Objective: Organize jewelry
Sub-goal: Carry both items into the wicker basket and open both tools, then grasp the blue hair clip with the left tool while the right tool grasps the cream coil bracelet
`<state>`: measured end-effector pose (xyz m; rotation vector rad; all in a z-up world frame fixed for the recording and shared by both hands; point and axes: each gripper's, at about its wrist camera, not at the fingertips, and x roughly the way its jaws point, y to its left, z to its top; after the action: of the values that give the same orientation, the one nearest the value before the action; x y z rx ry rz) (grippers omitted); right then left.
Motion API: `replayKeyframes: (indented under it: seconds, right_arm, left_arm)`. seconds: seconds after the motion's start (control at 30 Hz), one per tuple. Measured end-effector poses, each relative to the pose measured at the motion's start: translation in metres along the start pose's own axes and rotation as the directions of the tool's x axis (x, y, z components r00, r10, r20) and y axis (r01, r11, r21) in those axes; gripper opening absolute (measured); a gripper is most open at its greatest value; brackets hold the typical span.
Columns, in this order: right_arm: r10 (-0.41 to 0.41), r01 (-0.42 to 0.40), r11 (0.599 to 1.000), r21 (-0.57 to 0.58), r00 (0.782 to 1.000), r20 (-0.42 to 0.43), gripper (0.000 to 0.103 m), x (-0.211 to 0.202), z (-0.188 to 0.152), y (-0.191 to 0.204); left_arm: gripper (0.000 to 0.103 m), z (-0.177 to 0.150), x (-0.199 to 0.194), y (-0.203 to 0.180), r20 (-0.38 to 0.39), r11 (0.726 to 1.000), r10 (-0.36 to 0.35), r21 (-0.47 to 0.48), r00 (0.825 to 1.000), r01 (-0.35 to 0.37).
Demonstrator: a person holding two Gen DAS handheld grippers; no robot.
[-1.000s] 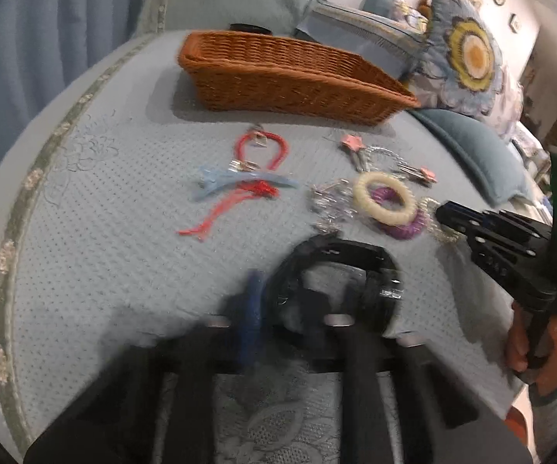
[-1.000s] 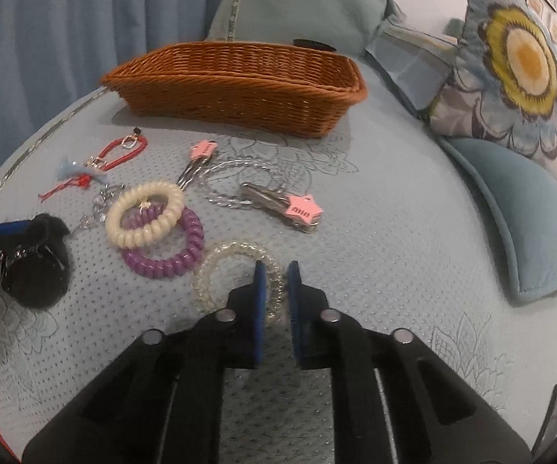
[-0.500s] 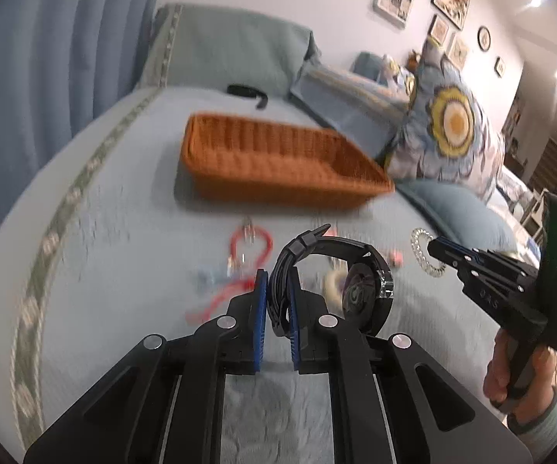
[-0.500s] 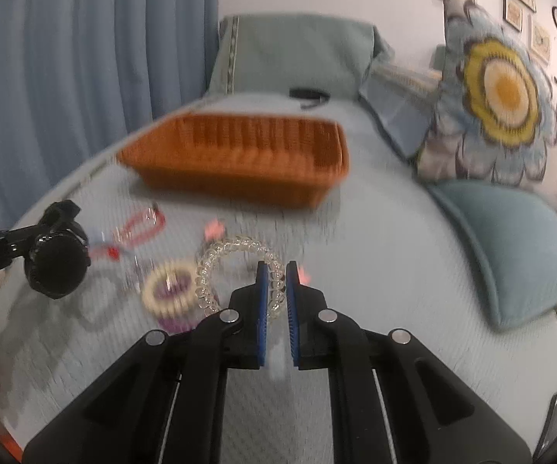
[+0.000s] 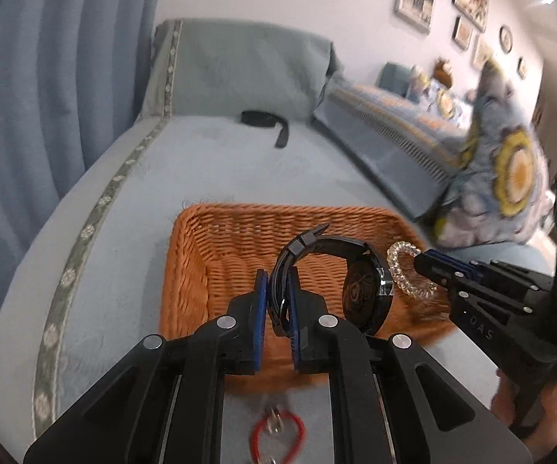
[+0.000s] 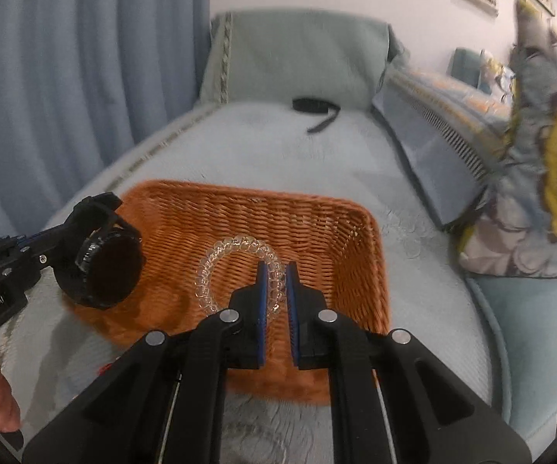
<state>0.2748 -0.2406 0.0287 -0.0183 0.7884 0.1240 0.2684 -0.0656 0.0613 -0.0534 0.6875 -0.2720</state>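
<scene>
My left gripper [image 5: 276, 282] is shut on the strap of a black watch [image 5: 359, 290] and holds it above the near edge of an orange wicker basket [image 5: 216, 247]. My right gripper [image 6: 276, 276] is shut on a clear beaded bracelet [image 6: 220, 255] and holds it over the same basket [image 6: 348, 239]. In the left wrist view the bracelet [image 5: 406, 270] hangs from the right gripper [image 5: 419, 263] just right of the watch. In the right wrist view the watch [image 6: 104, 266] hangs at the basket's left end. The basket looks empty inside.
A red cord bracelet [image 5: 278, 437] lies on the blue bedspread below the left gripper. A black strap [image 5: 267, 121] lies beyond the basket near a green pillow [image 5: 240, 65]. Flowered cushions [image 6: 549, 178] stand at the right. A blue curtain [image 5: 46, 77] hangs at the left.
Both grippers lifted their items off the bedspread and moved forward over the basket. The basket is now close below both grippers.
</scene>
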Motion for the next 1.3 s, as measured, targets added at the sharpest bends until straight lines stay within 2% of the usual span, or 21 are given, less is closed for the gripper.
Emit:
replayKeyframes:
  seconds: [0.13,0.33,0.37,0.43,0.47,0.5,0.53,0.63,0.67,0.83,0.97,1.1,1.3]
  right_arm:
    - [-0.016,0.016,1.0,-0.003,0.997,-0.079,0.007,0.03,-0.002,-0.002]
    - [-0.01,0.011,1.0,0.005,0.993,-0.118,0.007,0.045,-0.009,-0.005]
    - [0.0,0.002,1.0,0.013,0.993,-0.12,0.008,0.045,-0.009,-0.006]
    - [0.034,-0.027,0.998,0.049,0.991,-0.133,0.009,0.045,-0.01,-0.011]
    - [0.056,-0.047,0.997,0.069,0.989,-0.134,0.009,0.043,-0.01,-0.014]
    - [0.066,-0.056,0.995,0.079,0.989,-0.13,0.01,0.041,-0.011,-0.016]
    - [0.073,-0.062,0.994,0.088,0.99,-0.12,0.014,0.037,-0.012,-0.018]
    - [0.091,-0.082,0.992,0.098,0.992,-0.089,0.032,0.021,-0.015,-0.022]
    - [0.102,-0.094,0.991,0.099,0.992,-0.078,0.033,0.014,-0.017,-0.022]
    - [0.152,-0.149,0.984,0.101,0.988,-0.013,0.033,-0.03,-0.028,-0.023]
    - [0.177,-0.18,0.979,0.093,0.983,0.042,0.033,-0.064,-0.044,-0.024]
    - [0.195,-0.202,0.976,0.082,0.976,0.093,0.033,-0.094,-0.068,-0.022]
    - [0.204,-0.211,0.976,0.056,0.973,0.112,0.033,-0.114,-0.114,-0.007]
  left_arm:
    - [0.008,-0.006,0.032,0.001,-0.049,0.999,0.034,0.02,0.998,-0.033]
    - [0.009,-0.016,0.046,0.005,-0.079,0.999,0.04,0.022,0.996,-0.038]
    - [0.01,-0.016,0.046,0.005,-0.081,0.999,0.035,0.029,0.996,-0.032]
    - [0.019,-0.018,0.043,0.001,-0.079,0.999,0.013,0.035,0.997,-0.01]
    - [0.023,-0.018,0.037,0.002,-0.064,1.0,0.001,0.03,0.998,0.001]
    - [0.034,-0.019,0.03,0.001,-0.049,1.0,-0.016,0.026,0.999,0.017]
    - [0.04,-0.018,0.023,0.001,-0.032,0.999,-0.036,0.022,0.999,0.036]
    - [0.043,-0.017,-0.008,0.004,0.022,0.995,-0.096,0.006,0.995,0.096]
    - [0.043,-0.017,-0.018,0.005,0.036,0.993,-0.118,-0.001,0.992,0.118]
    - [0.045,-0.022,-0.067,0.014,0.117,0.982,-0.185,-0.017,0.976,0.188]
    - [0.045,-0.036,-0.099,0.021,0.155,0.98,-0.19,-0.024,0.969,0.196]
    - [0.045,-0.058,-0.12,0.027,0.168,0.98,-0.19,-0.033,0.967,0.199]
    - [0.045,-0.103,-0.13,0.04,0.149,0.979,-0.181,-0.063,0.972,0.192]
